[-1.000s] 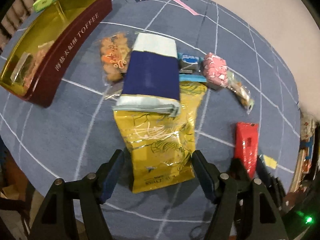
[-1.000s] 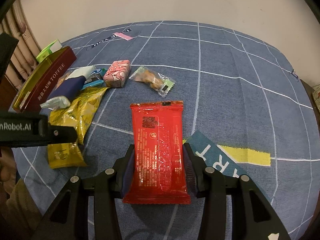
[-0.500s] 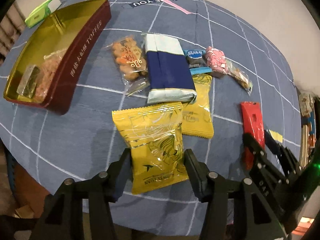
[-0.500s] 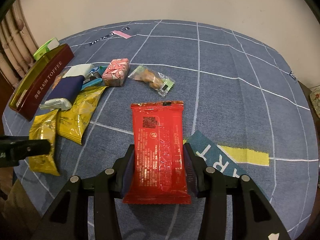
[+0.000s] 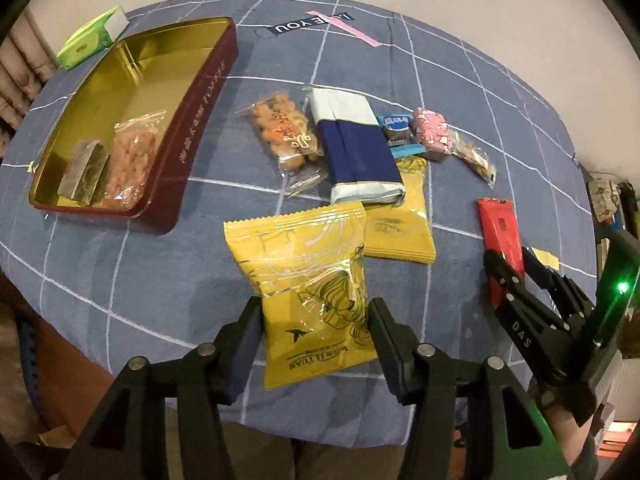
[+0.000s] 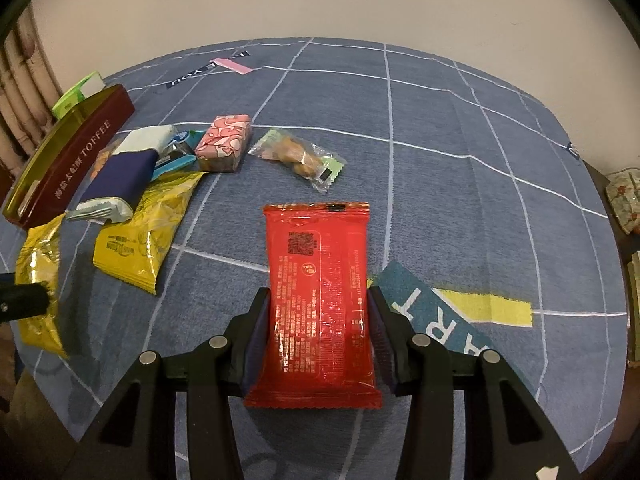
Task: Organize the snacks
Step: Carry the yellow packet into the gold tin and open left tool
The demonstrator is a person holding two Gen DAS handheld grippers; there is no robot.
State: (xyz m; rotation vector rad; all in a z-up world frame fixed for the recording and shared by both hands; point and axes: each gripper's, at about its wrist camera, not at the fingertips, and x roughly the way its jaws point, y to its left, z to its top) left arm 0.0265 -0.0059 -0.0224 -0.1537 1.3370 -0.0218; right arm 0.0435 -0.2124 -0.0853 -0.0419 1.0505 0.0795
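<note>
My left gripper (image 5: 315, 312) is shut on the lower half of a yellow snack packet (image 5: 308, 280), held in the air above the near table edge; the same packet (image 6: 40, 256) shows at the far left of the right wrist view. A second yellow packet (image 5: 404, 224) lies on the cloth, partly under a blue-and-white pack (image 5: 356, 152). My right gripper (image 6: 318, 304) is shut on a red packet (image 6: 320, 296), fingers on its long sides; whether it touches the cloth I cannot tell. An open maroon toffee tin (image 5: 192, 128) sits at the left.
Two wrapped snacks (image 5: 128, 164) lie inside the tin. On the blue grid tablecloth (image 6: 440, 152) lie a cookie bag (image 5: 284, 136), a small blue wrapper (image 5: 396, 128), a pink box (image 6: 224, 144) and a clear nut bag (image 6: 300, 156). A green box (image 5: 92, 36) lies beyond the tin.
My left gripper closed on the yellow packet, pulled it from under the blue-and-white pack and lifted it toward the near edge, uncovering the second yellow packet. The right gripper kept still.
</note>
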